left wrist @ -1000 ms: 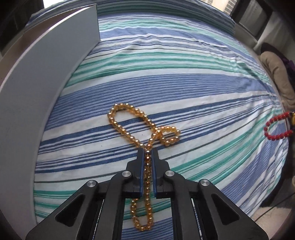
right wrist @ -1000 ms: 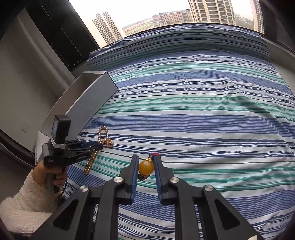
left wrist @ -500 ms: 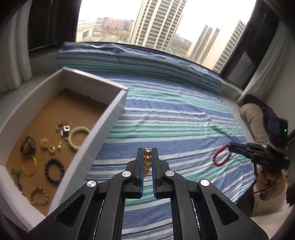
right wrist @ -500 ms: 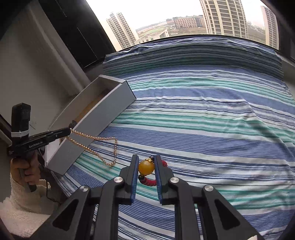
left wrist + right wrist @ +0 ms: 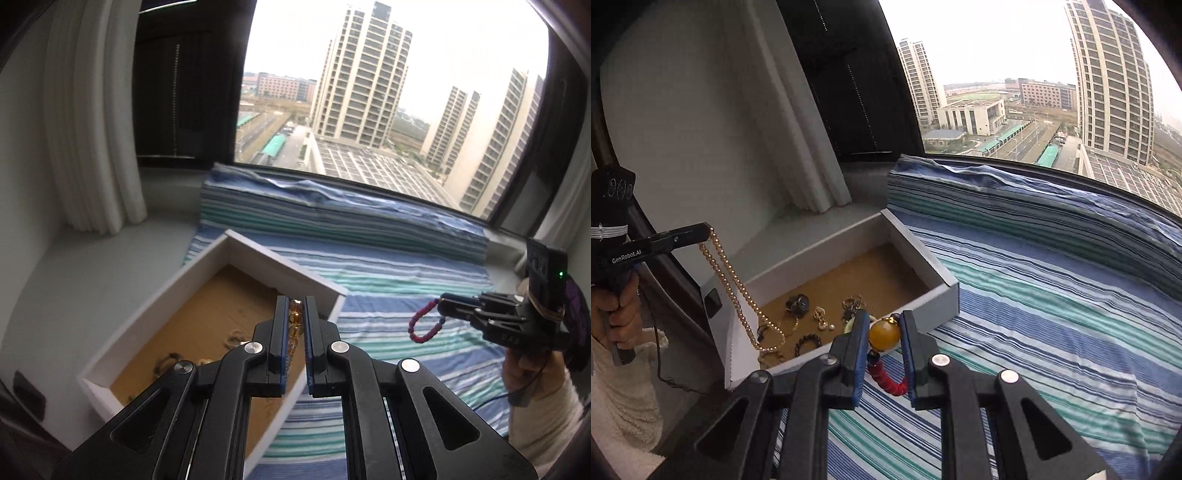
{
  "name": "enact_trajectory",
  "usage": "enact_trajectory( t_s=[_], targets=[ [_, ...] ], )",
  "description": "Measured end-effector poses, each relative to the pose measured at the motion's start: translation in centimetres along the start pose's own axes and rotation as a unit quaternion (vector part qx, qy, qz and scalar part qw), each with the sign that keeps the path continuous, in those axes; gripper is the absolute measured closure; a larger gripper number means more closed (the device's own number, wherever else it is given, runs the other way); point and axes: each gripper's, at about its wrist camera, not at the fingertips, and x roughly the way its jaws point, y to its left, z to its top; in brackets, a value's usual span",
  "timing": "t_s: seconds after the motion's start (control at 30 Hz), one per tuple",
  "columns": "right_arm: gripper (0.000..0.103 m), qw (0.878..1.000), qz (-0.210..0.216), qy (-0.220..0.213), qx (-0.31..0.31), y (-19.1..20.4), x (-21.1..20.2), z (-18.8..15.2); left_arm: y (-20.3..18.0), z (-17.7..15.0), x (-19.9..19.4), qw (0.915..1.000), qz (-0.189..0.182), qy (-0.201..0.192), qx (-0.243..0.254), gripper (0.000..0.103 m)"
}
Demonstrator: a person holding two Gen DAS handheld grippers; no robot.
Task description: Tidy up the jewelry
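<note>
While held above the striped bed [image 5: 1052, 295], left gripper [image 5: 295, 314] fingers pinching amber necklace [image 5: 294, 319], strand dangling into box [image 5: 923, 254] only in right view, right gripper [image 5: 884, 332] fingers clamping amber bead [image 5: 884, 335], red bracelet [image 5: 424, 323] loop clearest in left view.

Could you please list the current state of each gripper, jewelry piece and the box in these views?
left gripper: shut on the amber bead necklace.
amber bead necklace: lifted, hanging down into the box.
right gripper: shut on the red bracelet's amber bead.
red bracelet: lifted, dangling above the striped bedding.
box: open, several small pieces inside.
</note>
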Motion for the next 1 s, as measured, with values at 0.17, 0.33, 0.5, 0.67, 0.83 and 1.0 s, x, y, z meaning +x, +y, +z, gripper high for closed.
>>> enact_trajectory(
  t_s=[0.17,0.33,0.5,0.67,0.83,1.0],
  targets=[
    [0.086,0.999,0.01,0.027,-0.019,2.1,6.7,3.9,4.3,2.0,5.6,0.9989,0.043,0.014,-0.014,0.098],
    [0.086,0.996,0.008,0.08,-0.029,2.5,15.9,5.2,7.7,1.5,13.9,0.9963,0.061,0.053,-0.027,0.098],
    [0.086,0.989,-0.018,0.138,-0.055,2.5,24.8,4.2,10.1,-1.4,21.3,0.9903,0.083,0.104,-0.041,0.097],
    [0.084,0.983,-0.038,0.174,-0.052,1.6,30.1,2.4,10.9,-4.1,24.4,0.9852,0.105,0.128,-0.046,0.081],
    [0.057,0.986,-0.047,0.154,-0.046,1.5,29.4,2.4,9.7,-5.4,22.1,0.9849,0.148,0.085,-0.03,0.02],
    [0.048,0.988,-0.06,0.13,-0.063,2.5,25.8,2.4,6.8,-7.4,17.6,0.978,0.205,0.016,-0.038,0.001]
  ],
)
